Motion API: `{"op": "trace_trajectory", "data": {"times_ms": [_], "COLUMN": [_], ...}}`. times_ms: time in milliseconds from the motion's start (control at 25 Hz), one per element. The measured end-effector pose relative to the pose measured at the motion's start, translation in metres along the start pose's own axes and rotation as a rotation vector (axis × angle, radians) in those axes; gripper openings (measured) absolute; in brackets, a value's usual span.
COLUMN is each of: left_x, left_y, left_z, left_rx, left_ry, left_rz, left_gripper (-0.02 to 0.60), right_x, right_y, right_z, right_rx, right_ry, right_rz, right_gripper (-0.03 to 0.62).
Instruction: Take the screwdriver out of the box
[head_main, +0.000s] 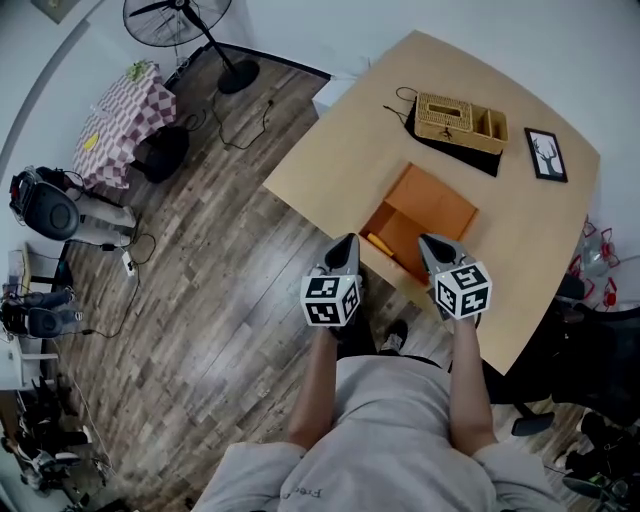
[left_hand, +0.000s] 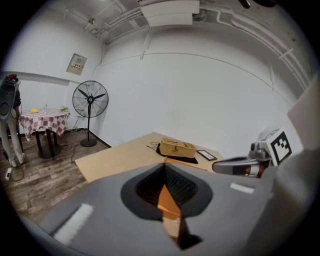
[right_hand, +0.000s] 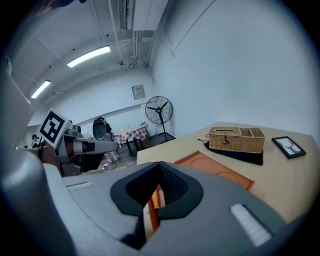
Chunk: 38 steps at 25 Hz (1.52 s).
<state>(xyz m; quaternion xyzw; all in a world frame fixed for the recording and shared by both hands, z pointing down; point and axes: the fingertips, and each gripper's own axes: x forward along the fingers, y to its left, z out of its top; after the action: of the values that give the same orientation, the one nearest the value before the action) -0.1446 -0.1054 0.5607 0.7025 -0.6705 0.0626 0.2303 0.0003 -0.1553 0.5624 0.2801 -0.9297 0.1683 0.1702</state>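
Note:
An open orange box (head_main: 437, 207) lies on the light wooden table (head_main: 340, 165) in the head view. A yellow-orange elongated thing (head_main: 379, 243), probably the screwdriver, lies in its near left corner. My left gripper (head_main: 347, 241) hovers at the box's near left edge, its jaws shut with nothing held. My right gripper (head_main: 430, 243) hangs over the box's near edge, also shut and empty. In the left gripper view, the left gripper (left_hand: 165, 167) shows orange through the slit below its tips. In the right gripper view, the right gripper (right_hand: 159, 165) points towards the box (right_hand: 220, 170).
A wicker basket (head_main: 460, 120) on a black mat and a small picture frame (head_main: 546, 154) stand at the table's far side. A floor fan (head_main: 185, 20), a chequered table (head_main: 120, 115) and cables are on the wooden floor at the left. A black chair (head_main: 590, 340) is at the right.

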Motion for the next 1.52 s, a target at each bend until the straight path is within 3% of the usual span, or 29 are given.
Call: {"op": "trace_trajectory", "data": {"times_ms": [120,480,840,1080,1400,1520], "left_x": [0.02,0.079,0.132,0.142,0.152,0.152], "left_y": [0.007,0.011,0.0,0.015,0.046,0.057], "left_z": [0.012,-0.003,-0.002,-0.003,-0.007,-0.007], "left_rx": [0.004,0.016,0.143,0.231,0.354,0.354], "left_ry": [0.022,0.167,0.255,0.297,0.329,0.338], "left_rz": [-0.035,-0.193,-0.364,-0.438,-0.509,-0.515], "left_gripper": [0.055,0.055,0.055,0.054,0.055,0.054], "right_x": [0.02,0.064,0.088,0.125,0.154,0.159], "right_y": [-0.007,-0.01,-0.006,0.01,0.024,0.028], "right_z": [0.001,-0.029,-0.076,-0.097,-0.122,-0.129], "right_rx": [-0.014,-0.092,-0.106,-0.016,-0.055,-0.077], "right_ry": [0.019,0.236,0.5,0.525,0.645,0.699], "right_rz": [-0.024,0.004,0.074,0.113,0.176,0.193], "right_gripper": [-0.003,-0.003,-0.003,-0.003,-0.003,-0.002]}}
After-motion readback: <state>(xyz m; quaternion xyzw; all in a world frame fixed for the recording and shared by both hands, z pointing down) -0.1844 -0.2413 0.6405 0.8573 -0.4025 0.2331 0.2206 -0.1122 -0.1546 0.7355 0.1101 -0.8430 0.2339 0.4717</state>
